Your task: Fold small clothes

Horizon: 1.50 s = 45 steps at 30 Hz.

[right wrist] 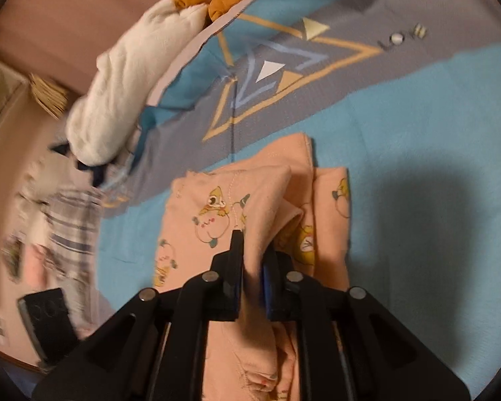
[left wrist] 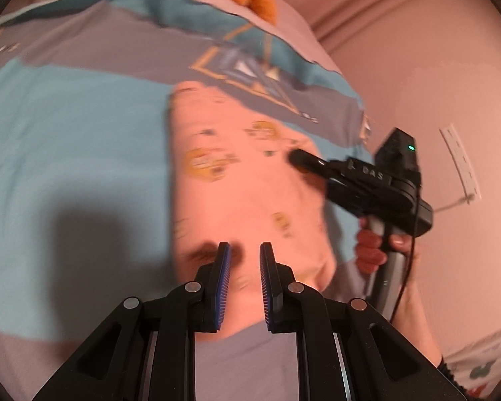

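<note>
1. You are working over a pink garment (left wrist: 247, 180) printed with small yellow cartoon figures; in the left wrist view it is lying across the middle of the frame on a blue and grey bedspread (left wrist: 66, 153).
2. Your left gripper (left wrist: 244, 257) is sitting at the lower centre of its own frame, directly over the near end of the garment. Its jaws are standing a narrow way apart with nothing pinched between them; the pink cloth is showing through the gap, lying underneath.
3. Your right gripper (left wrist: 299, 157) is coming in from the right side of the left wrist view, its tip over the right part of the garment. Your hand (left wrist: 377, 247) is wrapping its handle at the right of the frame.
4. In the right wrist view the garment (right wrist: 250, 200) is filling the lower centre, folded over on itself, with a second layer showing to the right.
5. Your right gripper (right wrist: 252, 260) is grasping a raised fold of the pink cloth: the fabric is running up between the two fingers (right wrist: 236, 250), and both are pressing on it.
6. A white and orange plush toy (right wrist: 123, 83) is lying in the upper left of the right wrist view, well apart from the garment.
7. A striped cloth (right wrist: 70, 230) is blurring at the left edge of that frame.
</note>
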Tool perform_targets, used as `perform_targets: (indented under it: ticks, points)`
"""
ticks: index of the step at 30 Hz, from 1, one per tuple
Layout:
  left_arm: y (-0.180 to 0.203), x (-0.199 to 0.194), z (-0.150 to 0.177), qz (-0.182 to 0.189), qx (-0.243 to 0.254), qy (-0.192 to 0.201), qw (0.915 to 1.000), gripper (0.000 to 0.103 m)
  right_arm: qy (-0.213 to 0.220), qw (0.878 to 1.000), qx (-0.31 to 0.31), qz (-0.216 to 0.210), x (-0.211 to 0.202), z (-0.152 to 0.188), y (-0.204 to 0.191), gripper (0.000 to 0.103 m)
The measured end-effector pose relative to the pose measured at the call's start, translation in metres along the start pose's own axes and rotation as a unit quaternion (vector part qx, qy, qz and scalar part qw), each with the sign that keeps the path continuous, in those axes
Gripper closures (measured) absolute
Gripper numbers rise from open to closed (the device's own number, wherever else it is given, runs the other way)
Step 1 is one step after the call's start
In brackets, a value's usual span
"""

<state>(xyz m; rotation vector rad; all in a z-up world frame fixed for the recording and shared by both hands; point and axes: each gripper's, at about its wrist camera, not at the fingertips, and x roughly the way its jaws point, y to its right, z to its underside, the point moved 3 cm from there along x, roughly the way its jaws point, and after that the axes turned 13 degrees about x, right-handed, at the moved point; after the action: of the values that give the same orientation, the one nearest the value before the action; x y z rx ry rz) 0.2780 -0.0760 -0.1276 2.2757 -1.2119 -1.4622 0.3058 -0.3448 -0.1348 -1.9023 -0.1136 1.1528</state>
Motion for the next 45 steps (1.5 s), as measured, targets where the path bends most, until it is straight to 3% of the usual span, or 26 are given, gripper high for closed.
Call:
perform_targets:
  ticks: [1, 2, 4, 6, 9, 12, 15, 18, 22, 26, 29, 33, 35, 37, 41, 43, 45]
  points:
    - [0.004, 0.007, -0.003, 0.002, 0.007, -0.004, 1.0000, 0.090, -0.004, 1.000, 0.009, -0.018, 0.002, -0.003, 0.000, 0.063]
    - [0.008, 0.013, -0.004, 0.000, 0.014, -0.009, 0.9999, 0.090, -0.010, 0.999, 0.021, -0.036, 0.005, -0.005, 0.001, 0.056]
    - [0.008, 0.025, -0.005, -0.009, 0.022, -0.019, 0.9995, 0.090, -0.009, 0.997, 0.048, -0.061, 0.011, -0.010, -0.001, 0.050]
    - [0.007, 0.038, -0.004, -0.016, 0.024, -0.033, 0.9991, 0.090, 0.003, 0.997, 0.048, -0.061, 0.016, -0.018, -0.006, 0.053]
    - [0.007, 0.044, -0.002, -0.022, 0.030, -0.039, 0.9986, 0.090, 0.018, 0.998, 0.010, -0.053, 0.014, -0.026, -0.023, 0.074]
    - [0.007, 0.049, -0.006, -0.020, 0.035, -0.041, 0.9984, 0.090, 0.044, 0.995, -0.025, -0.086, -0.005, -0.030, -0.040, 0.074]
    - [0.005, 0.052, -0.007, -0.018, 0.030, -0.044, 0.9984, 0.090, 0.107, 0.991, -0.038, -0.073, -0.028, -0.037, -0.042, 0.073]
    - [0.003, 0.053, -0.007, -0.016, 0.024, -0.045, 0.9986, 0.090, 0.138, 0.988, -0.049, -0.057, -0.048, -0.037, -0.041, 0.073]
    - [0.001, 0.053, -0.008, -0.016, 0.019, -0.044, 0.9987, 0.090, 0.103, 0.988, -0.114, -0.007, -0.053, -0.012, -0.048, 0.074]
    - [0.001, 0.052, -0.006, -0.022, 0.017, -0.043, 0.9987, 0.090, 0.068, 0.976, -0.207, 0.025, -0.055, 0.044, -0.057, 0.076]
    - [0.003, 0.052, -0.005, -0.033, 0.022, -0.040, 0.9984, 0.090, 0.047, 0.963, -0.263, 0.046, -0.052, 0.085, -0.059, 0.078]
    - [0.008, 0.051, -0.002, -0.048, 0.029, -0.039, 0.9977, 0.090, 0.028, 0.930, -0.335, 0.151, -0.031, 0.116, -0.040, 0.086]
    - [0.010, 0.049, 0.003, -0.050, 0.029, -0.039, 0.9976, 0.090, 0.025, 0.922, -0.342, 0.180, -0.027, 0.118, -0.028, 0.088]
    - [0.011, 0.045, 0.009, -0.051, 0.033, -0.034, 0.9976, 0.090, 0.026, 0.930, -0.325, 0.172, -0.033, 0.114, -0.018, 0.091]
    - [0.007, 0.031, 0.032, -0.047, 0.031, -0.037, 0.9977, 0.090, 0.028, 0.929, -0.321, 0.182, -0.043, 0.117, -0.017, 0.092]
    - [0.004, 0.030, 0.042, -0.047, 0.032, -0.043, 0.9974, 0.090, 0.035, 0.939, -0.306, 0.152, -0.054, 0.122, -0.022, 0.084]
    - [0.001, 0.030, 0.050, -0.045, 0.027, -0.043, 0.9977, 0.090, 0.050, 0.943, -0.306, 0.118, -0.064, 0.127, -0.031, 0.085]
